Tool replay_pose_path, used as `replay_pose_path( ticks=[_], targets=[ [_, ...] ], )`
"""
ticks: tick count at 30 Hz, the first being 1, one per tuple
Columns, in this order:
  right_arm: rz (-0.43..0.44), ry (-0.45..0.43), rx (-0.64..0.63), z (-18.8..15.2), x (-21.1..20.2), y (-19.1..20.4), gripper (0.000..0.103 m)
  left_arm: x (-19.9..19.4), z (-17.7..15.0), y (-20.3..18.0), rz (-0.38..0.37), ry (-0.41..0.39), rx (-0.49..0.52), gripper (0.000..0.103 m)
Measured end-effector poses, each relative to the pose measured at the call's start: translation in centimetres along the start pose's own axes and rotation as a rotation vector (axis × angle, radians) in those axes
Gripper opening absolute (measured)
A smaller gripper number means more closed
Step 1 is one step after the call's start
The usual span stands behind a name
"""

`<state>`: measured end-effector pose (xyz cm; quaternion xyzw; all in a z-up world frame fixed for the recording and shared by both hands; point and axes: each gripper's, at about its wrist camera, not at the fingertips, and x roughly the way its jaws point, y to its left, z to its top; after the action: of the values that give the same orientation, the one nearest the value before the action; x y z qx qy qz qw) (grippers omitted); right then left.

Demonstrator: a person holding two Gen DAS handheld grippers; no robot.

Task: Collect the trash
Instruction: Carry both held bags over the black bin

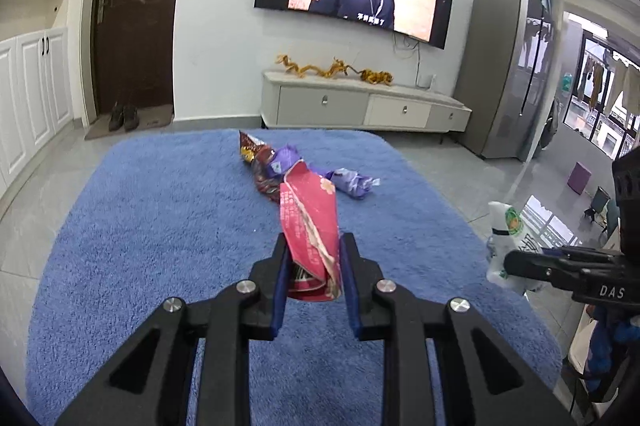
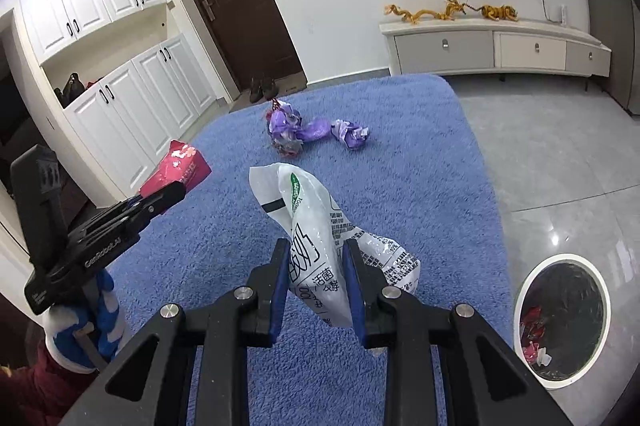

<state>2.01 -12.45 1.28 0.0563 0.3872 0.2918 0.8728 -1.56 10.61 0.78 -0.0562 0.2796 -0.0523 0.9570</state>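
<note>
- My left gripper (image 1: 314, 246) is clamped on a crumpled red snack wrapper (image 1: 310, 222), held clear above the blue rug (image 1: 160, 226), probably so it can be carried without dragging.
- My right gripper (image 2: 316, 250) is closed on a white plastic wrapper (image 2: 316, 226), also raised off the rug, likely bound for the bin.
- The white-rimmed trash bin (image 2: 520, 294) sits on the grey floor just beside the rug, to my right; red scraps show inside its dark liner.
- More trash lies farther out on the rug: a dark snack bag (image 1: 260, 165) with purple wrappers (image 2: 352, 133) close beside it.
- The bin's far edge is cut off, and the wrappers' print is too small to read.
</note>
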Motion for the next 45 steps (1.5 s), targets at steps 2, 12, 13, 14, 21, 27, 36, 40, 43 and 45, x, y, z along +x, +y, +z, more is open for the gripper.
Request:
replay_pose_path(
  ticks=[2, 12, 13, 14, 21, 27, 36, 40, 43, 45],
  targets=[
    [-0.001, -0.009, -0.002, -0.1, -0.5, 0.2, 0.025, -0.7, -0.2, -0.2, -0.007, -0.008, 0.001, 0.021],
    [-0.011, -0.084, 0.014, -0.2, -3.5, -0.1, 0.025, -3.2, 0.4, -2.3, -0.015, -0.057, 0.043, 0.021],
    [-0.012, -0.091, 0.018, -0.2, -3.9, -0.3, 0.025, -3.3, 0.4, -2.5, -0.015, -0.061, 0.047, 0.021],
    [-0.015, -0.097, 0.021, -0.2, -4.2, -0.5, 0.025, -3.5, 0.6, -2.9, -0.016, -0.066, 0.053, 0.021],
    [-0.037, -0.143, 0.053, -0.8, -6.2, -2.2, 0.025, -3.7, 1.2, -4.8, -0.027, -0.074, 0.085, 0.021],
    [-0.055, -0.196, 0.106, -1.1, -8.1, -4.7, 0.025, -3.3, 2.1, -6.8, -0.06, -0.075, 0.118, 0.021],
    [-0.133, -0.272, 0.189, -1.4, -10.8, -10.5, 0.025, -1.0, 3.9, -12.4, -0.2, -0.028, 0.176, 0.021],
    [-0.17, -0.292, 0.252, -2.2, -11.1, -14.3, 0.025, 1.9, 4.6, -16.0, -0.274, 0.036, 0.202, 0.021],
    [-0.199, -0.295, 0.324, -3.4, -11.0, -17.7, 0.025, 4.4, 4.7, -19.5, -0.321, 0.084, 0.241, 0.021],
    [-0.216, -0.288, 0.374, -4.2, -10.9, -19.9, 0.025, 6.3, 4.4, -22.0, -0.359, 0.121, 0.275, 0.021]
  ],
)
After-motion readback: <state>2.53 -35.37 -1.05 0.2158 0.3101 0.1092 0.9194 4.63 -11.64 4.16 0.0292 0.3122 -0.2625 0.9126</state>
